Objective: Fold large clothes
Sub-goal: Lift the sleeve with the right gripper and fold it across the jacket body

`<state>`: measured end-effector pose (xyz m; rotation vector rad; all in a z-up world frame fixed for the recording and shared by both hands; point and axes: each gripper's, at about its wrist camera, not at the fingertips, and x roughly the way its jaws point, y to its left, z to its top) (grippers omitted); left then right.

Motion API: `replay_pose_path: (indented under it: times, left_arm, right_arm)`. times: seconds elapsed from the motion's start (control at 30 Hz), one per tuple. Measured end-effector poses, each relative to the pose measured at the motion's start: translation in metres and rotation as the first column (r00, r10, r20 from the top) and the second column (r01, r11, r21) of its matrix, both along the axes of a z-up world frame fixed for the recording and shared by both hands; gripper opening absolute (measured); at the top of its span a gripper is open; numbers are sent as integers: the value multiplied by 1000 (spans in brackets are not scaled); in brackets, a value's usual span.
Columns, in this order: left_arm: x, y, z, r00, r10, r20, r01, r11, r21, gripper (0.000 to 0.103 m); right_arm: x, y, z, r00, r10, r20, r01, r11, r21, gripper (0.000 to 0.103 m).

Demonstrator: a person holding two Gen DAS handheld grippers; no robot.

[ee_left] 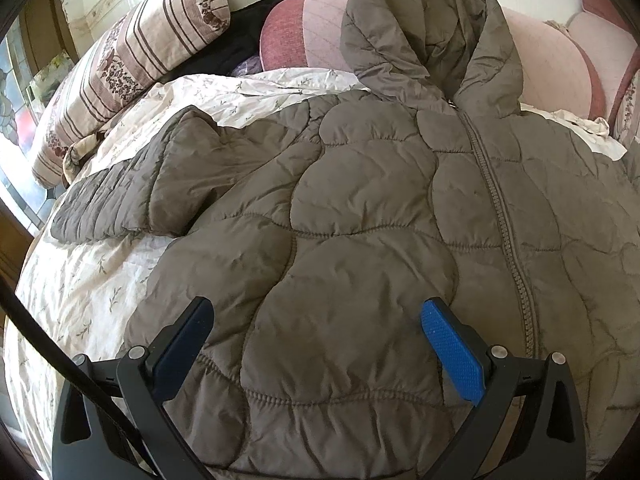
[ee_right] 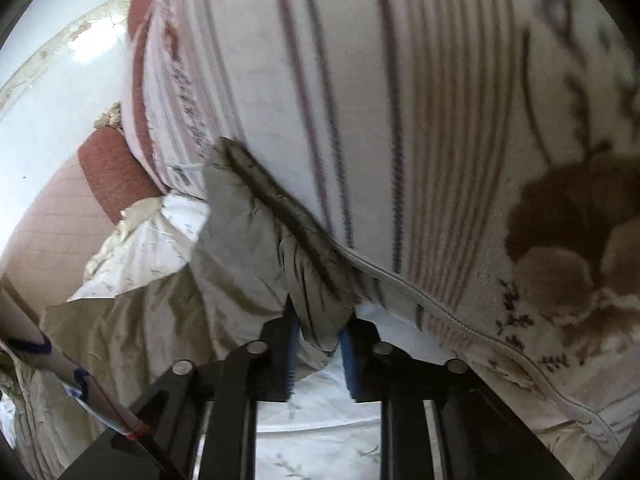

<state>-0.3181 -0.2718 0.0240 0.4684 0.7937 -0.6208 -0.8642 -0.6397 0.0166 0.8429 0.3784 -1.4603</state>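
Note:
A grey-brown quilted hooded jacket lies front up on the bed, zipper closed, hood leaning on the pink headboard. Its left sleeve is folded across the sheet. My left gripper is open and hovers above the jacket's lower hem, holding nothing. In the right wrist view my right gripper is shut on a bunched piece of the jacket's fabric, likely the other sleeve's cuff, right beside a striped pillow.
The bed has a white floral sheet. A striped floral bolster pillow lies at the far left by dark clothes. The pink padded headboard runs along the back. A window is at the left.

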Motion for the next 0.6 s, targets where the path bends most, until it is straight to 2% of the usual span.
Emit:
replay_pose_path:
  times: [0.13,0.27,0.43,0.6]
  left_arm:
    - [-3,0,1,1000,-4,6,4,1000,-2,103]
    - [-6,3,6,1000,-6,17,6,1000,-15,103]
    - [-7,6,11,1000,3,30,-2,1000,-27,103]
    - [-9,15,19,999,13,32,-11,999,-52,103]
  right_arm:
    - [15,16,34,1000,8,-14,-9,997,-74,16]
    - [36,38,82,999,51,15,-48,986,-162,16]
    - [76,76,138,983,179,45,-161,950,-266,16]
    - [130,118,181,940,334,67,-298,903,-311,16]
